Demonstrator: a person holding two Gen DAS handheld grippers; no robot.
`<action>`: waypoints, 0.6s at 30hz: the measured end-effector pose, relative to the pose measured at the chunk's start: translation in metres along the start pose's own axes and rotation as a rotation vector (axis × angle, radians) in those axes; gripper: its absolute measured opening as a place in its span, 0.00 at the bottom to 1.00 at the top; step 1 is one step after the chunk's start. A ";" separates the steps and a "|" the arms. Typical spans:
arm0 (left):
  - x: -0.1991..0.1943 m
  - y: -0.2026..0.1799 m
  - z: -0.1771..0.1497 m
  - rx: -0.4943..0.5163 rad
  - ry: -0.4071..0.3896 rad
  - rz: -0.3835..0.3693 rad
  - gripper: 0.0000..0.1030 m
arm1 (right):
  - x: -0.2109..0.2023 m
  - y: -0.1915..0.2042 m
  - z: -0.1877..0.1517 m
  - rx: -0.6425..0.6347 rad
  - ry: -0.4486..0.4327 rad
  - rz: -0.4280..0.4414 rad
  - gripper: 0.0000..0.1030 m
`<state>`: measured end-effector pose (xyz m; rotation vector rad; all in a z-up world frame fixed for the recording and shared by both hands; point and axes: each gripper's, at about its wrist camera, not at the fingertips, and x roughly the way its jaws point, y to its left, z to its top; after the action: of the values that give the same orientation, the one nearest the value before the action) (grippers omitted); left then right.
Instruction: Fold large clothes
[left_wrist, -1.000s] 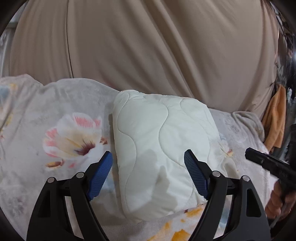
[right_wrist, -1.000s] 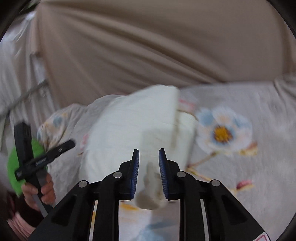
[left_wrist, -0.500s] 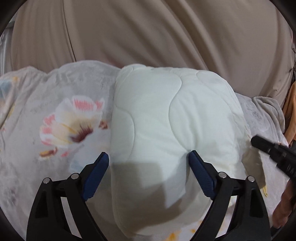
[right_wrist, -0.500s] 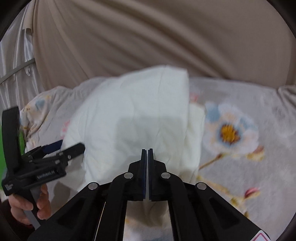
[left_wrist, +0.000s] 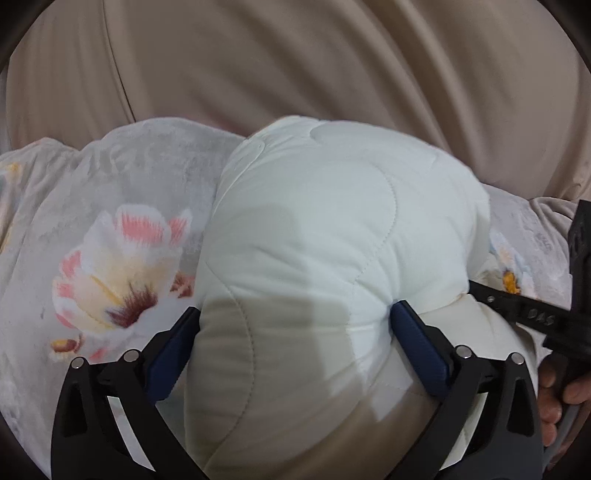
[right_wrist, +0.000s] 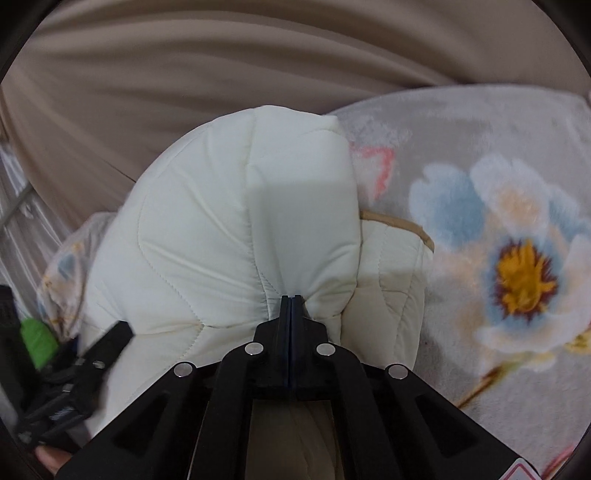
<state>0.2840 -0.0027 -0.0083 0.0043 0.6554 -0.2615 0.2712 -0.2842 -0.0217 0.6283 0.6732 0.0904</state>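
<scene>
A puffy cream quilted garment (left_wrist: 332, 221), folded into a thick bundle, lies on a floral blanket (left_wrist: 110, 221). My left gripper (left_wrist: 291, 317) straddles the bundle's near end. Its jaws are opening wide, and its blue pads (left_wrist: 173, 339) sit against the bundle's two sides. In the right wrist view the same garment (right_wrist: 229, 229) fills the middle. My right gripper (right_wrist: 291, 299) is shut with nothing between its fingers, and its tips push into a pucker in the fabric. A tan-trimmed edge (right_wrist: 399, 223) shows on the lower layer at the right.
A beige draped cloth (left_wrist: 295, 55) hangs close behind the bed. The floral blanket (right_wrist: 498, 258) spreads wide to the right of the bundle. A hand (left_wrist: 554, 387) holds the right gripper's handle at the edge, and a green patch (right_wrist: 37, 339) shows on the left gripper.
Both grippers came forward and down onto the bundle. The left jaws spread wider and now flank it. The right jaws shut in the air, then pushed into the fabric.
</scene>
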 end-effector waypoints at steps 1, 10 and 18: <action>-0.001 0.001 0.000 -0.002 0.002 -0.001 0.96 | -0.003 -0.001 0.000 0.016 0.007 0.004 0.00; -0.081 0.003 -0.023 0.008 -0.057 0.033 0.95 | -0.117 0.054 -0.057 -0.180 -0.123 -0.167 0.13; -0.131 -0.024 -0.077 0.061 -0.087 0.046 0.95 | -0.154 0.061 -0.133 -0.234 -0.169 -0.322 0.47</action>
<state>0.1320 0.0122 0.0115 0.0662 0.5603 -0.2360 0.0765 -0.2088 0.0185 0.2929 0.5817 -0.1795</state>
